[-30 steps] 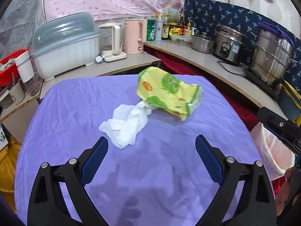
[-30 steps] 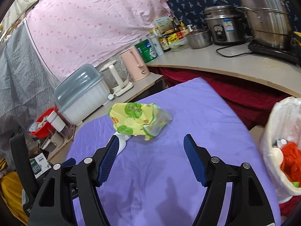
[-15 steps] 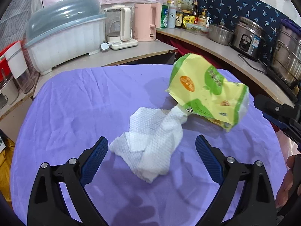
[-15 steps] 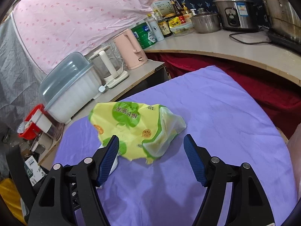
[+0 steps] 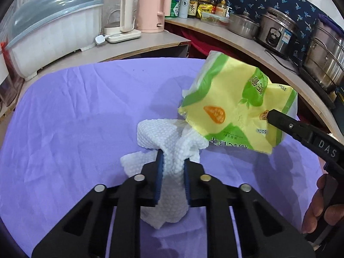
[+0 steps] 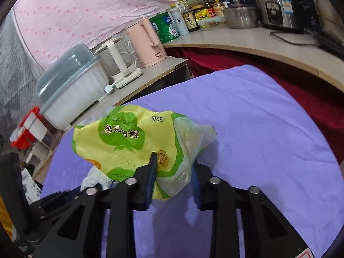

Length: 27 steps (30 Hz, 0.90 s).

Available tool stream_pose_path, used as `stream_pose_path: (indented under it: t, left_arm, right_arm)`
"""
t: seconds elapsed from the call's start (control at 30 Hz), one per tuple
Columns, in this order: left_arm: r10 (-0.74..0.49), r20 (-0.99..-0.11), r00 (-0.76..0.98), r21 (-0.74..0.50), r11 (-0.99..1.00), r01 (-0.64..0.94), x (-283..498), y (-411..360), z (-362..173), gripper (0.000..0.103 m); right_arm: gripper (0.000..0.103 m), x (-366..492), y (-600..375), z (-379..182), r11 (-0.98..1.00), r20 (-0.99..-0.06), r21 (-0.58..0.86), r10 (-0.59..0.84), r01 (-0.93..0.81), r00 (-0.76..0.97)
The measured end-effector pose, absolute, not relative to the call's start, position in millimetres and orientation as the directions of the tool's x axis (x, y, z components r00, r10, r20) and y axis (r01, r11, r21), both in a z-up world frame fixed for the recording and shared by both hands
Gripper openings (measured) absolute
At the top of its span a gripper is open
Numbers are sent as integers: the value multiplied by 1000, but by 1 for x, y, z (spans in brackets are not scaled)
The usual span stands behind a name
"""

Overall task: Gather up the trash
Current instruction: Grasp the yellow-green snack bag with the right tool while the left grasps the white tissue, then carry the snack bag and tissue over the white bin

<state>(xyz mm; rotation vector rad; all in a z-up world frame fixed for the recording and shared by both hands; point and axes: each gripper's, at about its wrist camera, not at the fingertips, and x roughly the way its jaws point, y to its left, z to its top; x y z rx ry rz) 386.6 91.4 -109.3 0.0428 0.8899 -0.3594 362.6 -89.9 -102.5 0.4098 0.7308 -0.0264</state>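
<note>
A crumpled white paper towel (image 5: 169, 142) lies on the purple tablecloth (image 5: 64, 129). My left gripper (image 5: 172, 161) is shut on the towel's near end. A yellow and green plastic bag (image 5: 232, 105) sits just right of the towel, over its far end. My right gripper (image 6: 173, 167) is shut on the bag (image 6: 129, 142), with crumpled plastic squeezed between its blue pads. The right gripper's black finger (image 5: 301, 129) shows against the bag in the left wrist view. A bit of the towel (image 6: 94, 178) shows under the bag in the right wrist view.
A counter behind the table holds a covered dish rack (image 5: 47, 25), a glass kettle (image 5: 118, 19), a pink kettle (image 5: 152, 10), bottles (image 5: 189, 4), a rice cooker (image 5: 277, 32) and steel pots (image 5: 322, 58). A red basin (image 6: 23, 133) stands at the left.
Both grippers moved forward and closed from wide open: the left on the paper towel, the right on the plastic bag.
</note>
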Motion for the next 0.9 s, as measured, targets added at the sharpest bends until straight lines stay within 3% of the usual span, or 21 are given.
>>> stream_pose_path:
  t: [0.1, 0.17, 0.2, 0.9]
  left_arm:
    - [-295, -755, 586, -116, 939, 324, 374, 88, -100, 9]
    - [-305, -744, 595, -120, 936, 330, 365, 85, -90, 9]
    - [-310, -736, 602, -121, 935, 334, 360, 83, -83, 9]
    - [-465, -574, 674, -116, 861, 495, 233, -7, 55, 8]
  right_arm:
    - [25, 351, -93, -90, 919, -634, 362, 122, 154, 764]
    - [12, 340, -98, -76, 920, -616, 363, 117, 149, 779]
    - [11, 335, -101, -69, 919, -609, 365, 117, 147, 784]
    - [9, 166, -221, 64, 889, -401, 375, -100, 263, 911]
